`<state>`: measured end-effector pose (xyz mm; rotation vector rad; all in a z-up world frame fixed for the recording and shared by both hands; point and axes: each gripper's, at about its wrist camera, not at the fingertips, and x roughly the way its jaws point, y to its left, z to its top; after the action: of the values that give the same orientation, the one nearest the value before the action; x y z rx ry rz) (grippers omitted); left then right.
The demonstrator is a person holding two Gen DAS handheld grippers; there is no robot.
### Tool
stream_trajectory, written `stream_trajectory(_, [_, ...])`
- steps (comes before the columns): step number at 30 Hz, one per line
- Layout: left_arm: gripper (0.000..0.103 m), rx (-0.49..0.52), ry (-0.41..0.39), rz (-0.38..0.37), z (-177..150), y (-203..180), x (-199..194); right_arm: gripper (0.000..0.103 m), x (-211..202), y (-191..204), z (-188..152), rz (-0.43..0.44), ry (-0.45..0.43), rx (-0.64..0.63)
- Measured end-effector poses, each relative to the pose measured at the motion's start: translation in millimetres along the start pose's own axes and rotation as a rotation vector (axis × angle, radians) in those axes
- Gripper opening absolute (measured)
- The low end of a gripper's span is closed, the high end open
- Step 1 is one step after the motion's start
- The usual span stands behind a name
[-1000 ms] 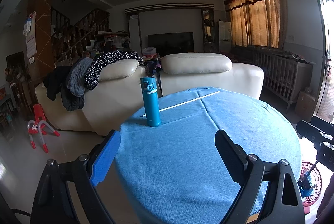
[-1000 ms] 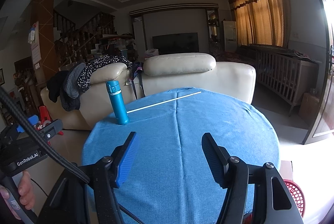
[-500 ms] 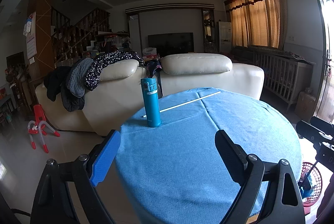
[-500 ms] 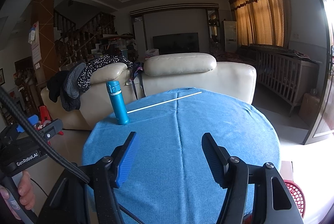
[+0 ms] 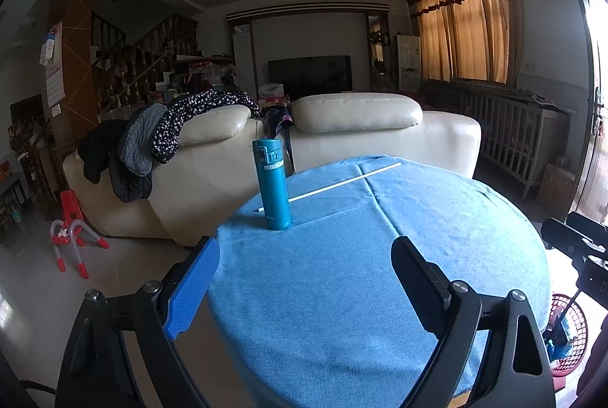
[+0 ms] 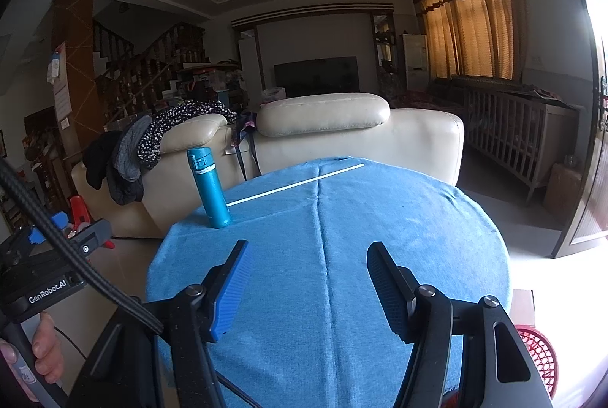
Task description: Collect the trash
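A teal flask [image 5: 273, 184] stands upright at the far left of a round table covered in blue cloth [image 5: 372, 286]; it also shows in the right wrist view [image 6: 210, 187]. A thin white stick [image 5: 344, 182] lies across the far side of the cloth, also in the right wrist view [image 6: 300, 182]. My left gripper [image 5: 304, 279] is open and empty above the table's near left edge. My right gripper [image 6: 307, 279] is open and empty above the near middle of the cloth [image 6: 380, 237]. A red mesh basket [image 6: 537, 362] sits on the floor at the right, also in the left wrist view [image 5: 570, 332].
A cream sofa [image 5: 342, 138] with clothes draped on it stands just behind the table. A red toy [image 5: 70, 241] lies on the floor at the left. A wooden crib [image 5: 509, 130] and a cardboard box [image 6: 562, 184] stand at the right.
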<state>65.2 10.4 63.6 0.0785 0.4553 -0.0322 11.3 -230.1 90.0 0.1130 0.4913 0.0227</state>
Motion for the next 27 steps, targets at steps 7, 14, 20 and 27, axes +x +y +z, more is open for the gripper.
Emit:
stream_trajectory(7, [0.092,0.007,0.010,-0.001,3,-5,4,0.066,5,-8,0,-0.005,0.007,0.017])
stream_trajectory(14, [0.092,0.010,0.015,-0.004,3,-7,6,0.066,10,-13,-1,-0.008,0.017,0.025])
stream_trajectory(20, [0.092,0.011,0.021,-0.011,4,-9,9,0.066,17,-14,1,-0.012,0.020,0.025])
stream_trajectory(27, [0.092,0.031,0.033,-0.014,7,-19,27,0.066,32,-22,3,-0.020,0.033,0.034])
